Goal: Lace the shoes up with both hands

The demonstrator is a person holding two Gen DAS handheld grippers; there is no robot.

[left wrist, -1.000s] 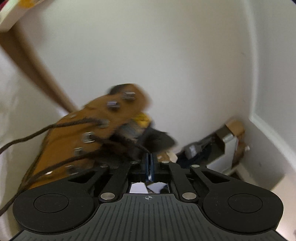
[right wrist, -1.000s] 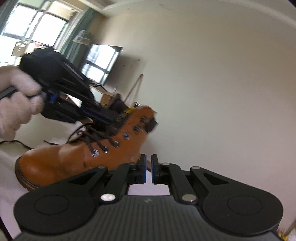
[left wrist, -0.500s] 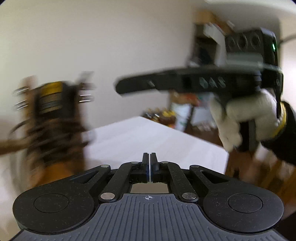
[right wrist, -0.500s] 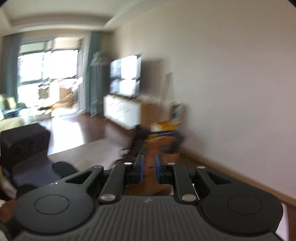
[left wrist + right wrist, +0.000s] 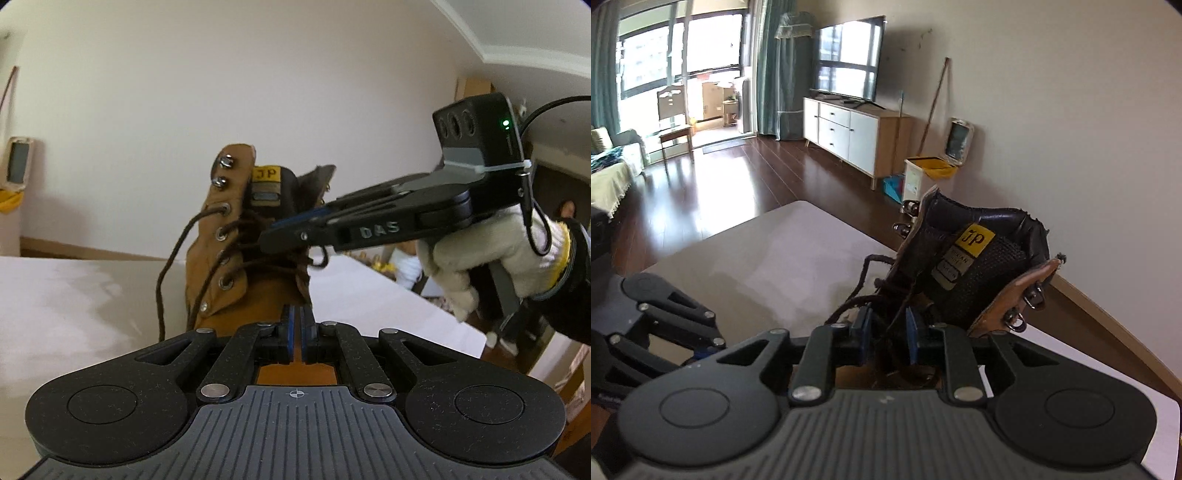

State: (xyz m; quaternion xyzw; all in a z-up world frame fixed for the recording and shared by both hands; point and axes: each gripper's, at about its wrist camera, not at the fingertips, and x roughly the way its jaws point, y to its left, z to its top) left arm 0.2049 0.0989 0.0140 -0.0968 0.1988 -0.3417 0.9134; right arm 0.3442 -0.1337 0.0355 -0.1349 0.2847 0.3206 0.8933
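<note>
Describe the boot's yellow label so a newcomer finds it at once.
On the white table stands one tan boot. Near the top of its black tongue sits a small yellow label lettered JP, the only yellow patch, above grey labels.

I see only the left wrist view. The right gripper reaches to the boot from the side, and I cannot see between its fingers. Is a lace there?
Observer: Yes. In the right wrist view, strands of the dark lace run through the gap of the right gripper. Its jaws are closing, but the pads do not press on the strands yet.
Operator: The gripper hides the boot's other flap from me. Are its top hooks laced?
Observer: No. On the boot, the two metal hooks of that flap hold no lace.
</note>
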